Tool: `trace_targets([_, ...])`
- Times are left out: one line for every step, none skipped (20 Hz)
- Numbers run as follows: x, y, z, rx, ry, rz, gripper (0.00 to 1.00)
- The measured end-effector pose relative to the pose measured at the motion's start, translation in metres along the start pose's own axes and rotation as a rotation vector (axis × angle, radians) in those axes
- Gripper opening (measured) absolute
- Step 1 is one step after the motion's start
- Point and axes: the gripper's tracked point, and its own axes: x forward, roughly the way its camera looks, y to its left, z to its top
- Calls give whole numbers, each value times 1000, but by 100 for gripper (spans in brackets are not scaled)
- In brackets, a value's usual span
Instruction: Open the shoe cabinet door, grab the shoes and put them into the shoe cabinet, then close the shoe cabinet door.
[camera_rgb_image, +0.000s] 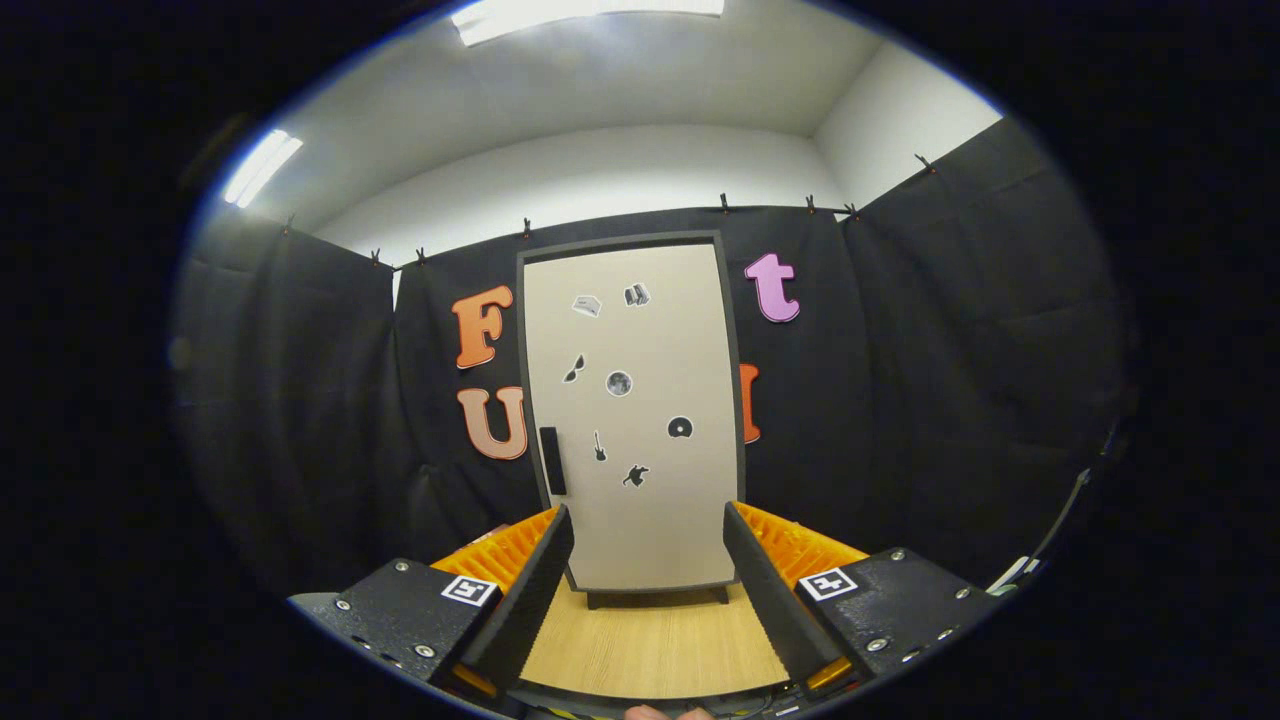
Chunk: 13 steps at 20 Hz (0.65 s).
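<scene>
One shoe cabinet stands upright in the middle of the frame, beyond the jaws, its single pale door shut inside a dark frame. One dark vertical handle sits on the door's left edge, low down. Seven small dark stickers are scattered over the door: two near the top, two in the middle, three lower. Two short dark feet show under the cabinet, resting on the light wood-grain surface that fills the lower centre of the frame.

The gripper points straight at the cabinet, its two fingers rising from the bottom of the frame; the jaws stand wide apart with nothing between them, and the cabinet's base shows through the gap. Black cloth hangs behind the cabinet and to both sides. Two ceiling lights glow in the upper left and top centre.
</scene>
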Motion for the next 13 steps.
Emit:
trace_targets([-4, -4, -1, 6, 2, 3, 94])
trace_targets([-8, -8, 0, 18, 1, 5, 94])
trace_targets([-9, -11, 0, 30, 1, 7, 94])
trace_targets([-10, -12, 0, 38, 2, 11, 94])
trace_targets([-11, -13, -1, 39, 3, 13, 94])
trace_targets([-12, -15, -1, 39, 3, 13, 94])
trace_targets([-12, -16, 1, 43, 2, 16, 94])
trace_targets([-13, -15, 2, 50, 0, 22, 94])
trace_targets([-14, -15, 3, 54, -3, 25, 94])
trace_targets([-14, -15, 3, 54, -5, 26, 94])
trace_targets([-15, -15, 3, 51, -5, 29, 94])
trace_targets([-16, -15, 3, 48, -2, 32, 94])
trace_targets([-16, -14, 1, 47, 3, 35, 94])
